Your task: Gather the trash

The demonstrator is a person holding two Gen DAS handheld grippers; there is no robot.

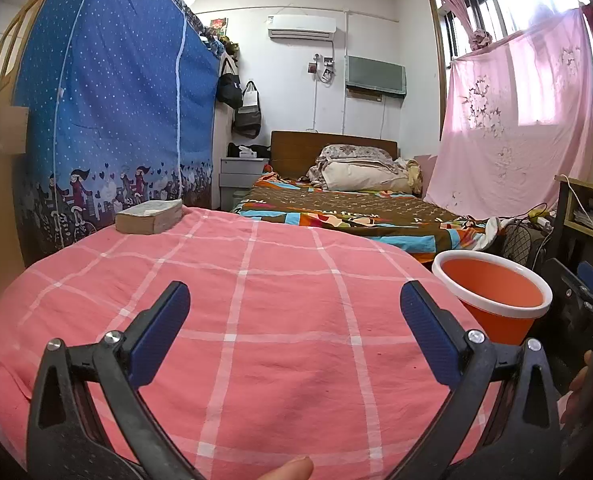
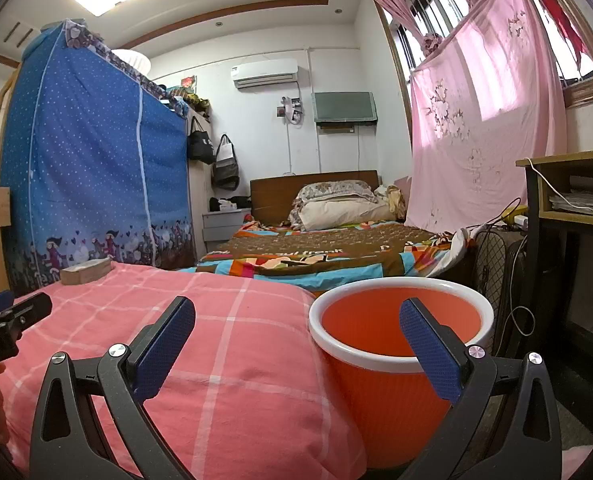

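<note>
Over a surface covered in pink-red checked cloth (image 1: pixel 256 320), likely a bench though the cloth hides what is under it, both tools hover with nothing in them. Left hand-held gripper (image 1: pixel 294 328) has its blue-padded jaws spread wide, empty, aimed across the cloth. Right hand-held gripper (image 2: pixel 296 344) is equally wide, empty, its right pad overlapping the rim of the round orange plastic bin with white rim (image 2: pixel 400 320) in view; contact can't be told. The bin stands just beside the cloth's right edge, lower than the top, looks empty inside. No loose trash shows on the cloth. Only item there is a flat rectangular tan box with pale top (image 1: pixel 149 216), maybe a tissue pack, at the far-left corner, long axis running roughly left-right, well apart from both tools. Judgement: if that box is the target, the left tool is nearer and must reach forward-left; the right sits closest to the bin for drop-off.
</note>
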